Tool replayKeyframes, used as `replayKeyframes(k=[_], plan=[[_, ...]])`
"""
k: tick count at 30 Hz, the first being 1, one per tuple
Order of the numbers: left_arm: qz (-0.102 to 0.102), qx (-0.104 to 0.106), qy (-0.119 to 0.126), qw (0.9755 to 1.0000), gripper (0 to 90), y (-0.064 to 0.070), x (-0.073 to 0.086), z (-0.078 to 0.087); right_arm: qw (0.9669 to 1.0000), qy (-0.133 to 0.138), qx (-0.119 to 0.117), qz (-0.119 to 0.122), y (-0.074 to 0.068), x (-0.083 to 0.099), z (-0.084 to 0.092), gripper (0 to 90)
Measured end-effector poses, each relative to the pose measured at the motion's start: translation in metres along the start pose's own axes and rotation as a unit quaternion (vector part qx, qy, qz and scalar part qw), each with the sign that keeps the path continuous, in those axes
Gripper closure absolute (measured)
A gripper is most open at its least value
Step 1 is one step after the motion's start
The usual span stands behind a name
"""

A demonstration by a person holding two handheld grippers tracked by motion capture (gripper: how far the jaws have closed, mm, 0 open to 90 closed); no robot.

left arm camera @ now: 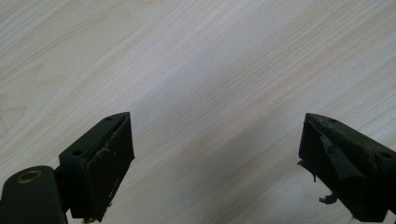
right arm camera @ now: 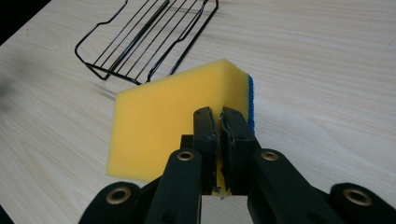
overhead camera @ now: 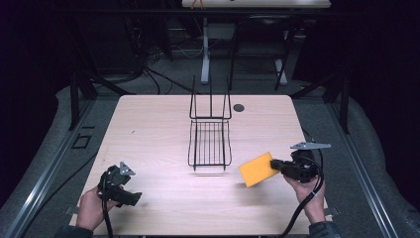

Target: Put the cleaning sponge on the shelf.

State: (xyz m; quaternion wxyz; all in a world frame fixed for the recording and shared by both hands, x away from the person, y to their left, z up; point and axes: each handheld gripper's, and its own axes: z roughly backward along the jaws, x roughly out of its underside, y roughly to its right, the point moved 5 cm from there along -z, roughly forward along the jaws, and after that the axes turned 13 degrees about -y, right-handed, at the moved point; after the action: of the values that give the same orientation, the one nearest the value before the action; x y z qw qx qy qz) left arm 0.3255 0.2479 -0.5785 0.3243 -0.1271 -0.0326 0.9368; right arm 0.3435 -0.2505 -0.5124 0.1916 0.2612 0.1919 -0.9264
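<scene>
Right tongs (right arm camera: 219, 119) pinch the yellow sponge (right arm camera: 163, 121) — left tongs (left arm camera: 215, 154) gape.

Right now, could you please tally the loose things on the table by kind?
Yellow foam sponge with a blue backing: 1
Black wire rack: 1
Total: 2

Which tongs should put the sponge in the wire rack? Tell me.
Right. The right tongs are already shut on the yellow sponge, held just right of the wire rack. The left tongs hang open and empty over bare table, farther away.
</scene>
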Motion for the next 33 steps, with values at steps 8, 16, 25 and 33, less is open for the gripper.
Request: replayKeyframes(k=[8, 16, 25, 33], plan=[[0.000, -0.003, -0.001, 1.0000, 10.3, -0.002, 0.000, -0.001, 0.9999, 0.017, -0.002, -0.002, -0.001, -0.004, 0.009, 85.6], [0.002, -0.002, 0.005, 1.0000, 10.4, -0.002, 0.000, 0.001, 0.9997, 0.026, -0.002, -0.002, -0.004, -0.009, 0.013, 85.7], [0.004, -0.004, 0.006, 1.0000, 9.8, -0.002, -0.001, 0.001, 0.9992, 0.039, -0.004, 0.004, -0.008, -0.016, 0.017, 85.8], [0.003, -0.006, 0.006, 1.0000, 9.6, -0.002, -0.001, 0.001, 0.9990, 0.043, -0.007, 0.008, -0.013, -0.021, 0.017, 86.2]])
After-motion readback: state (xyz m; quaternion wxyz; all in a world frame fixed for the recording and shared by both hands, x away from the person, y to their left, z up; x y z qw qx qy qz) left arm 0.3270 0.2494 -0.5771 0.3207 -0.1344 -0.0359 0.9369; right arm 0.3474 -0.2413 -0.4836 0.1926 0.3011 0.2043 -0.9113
